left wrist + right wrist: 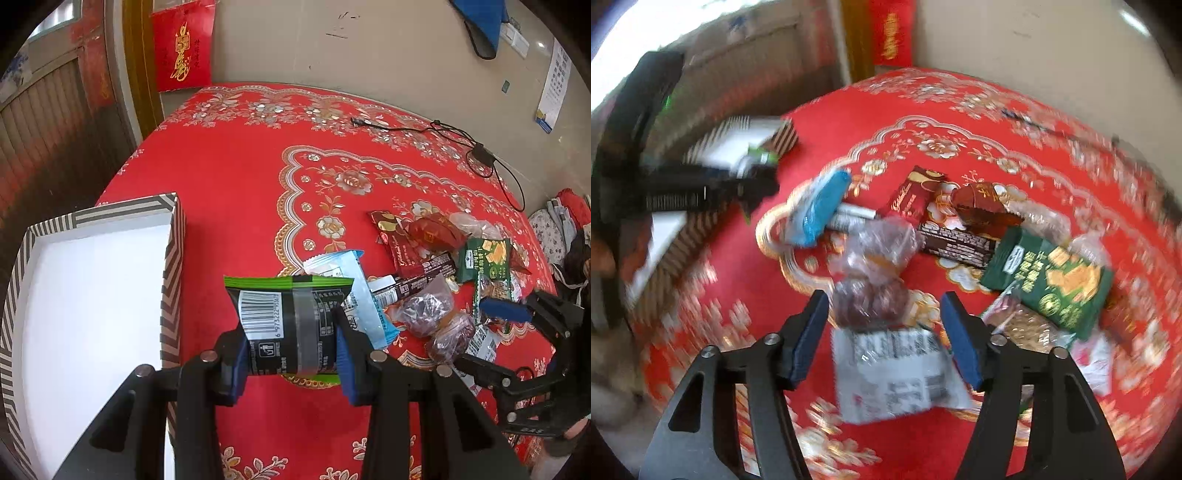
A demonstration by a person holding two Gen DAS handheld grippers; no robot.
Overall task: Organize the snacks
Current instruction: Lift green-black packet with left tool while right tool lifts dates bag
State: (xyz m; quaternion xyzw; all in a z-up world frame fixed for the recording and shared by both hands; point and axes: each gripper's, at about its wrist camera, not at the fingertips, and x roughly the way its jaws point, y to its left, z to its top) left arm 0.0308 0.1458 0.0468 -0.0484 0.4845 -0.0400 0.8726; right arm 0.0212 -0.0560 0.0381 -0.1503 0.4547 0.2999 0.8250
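Left gripper: our left gripper pinches a black and green packet between its blue pads, held above the red tablecloth.
Where the packet is: just right of the striped box, whose white inside shows nothing in it.
How it handles: we judge the packet light, soft and crinkly, with a slick film, so we hold across its flat middle, as now.
Which way it points: its long axis runs away from us along the fingers, the green sealed edge farthest out, the barcode side facing the camera.
Right gripper: our right gripper is spread wide and holds nothing, hovering over a white packet and a clear-wrapped dark snack.
Remaining pile: a blue packet, a green cracker bag and brown wrappers lie close together on the cloth.
Blur: the right view is smeared, so finer detail is unclear.
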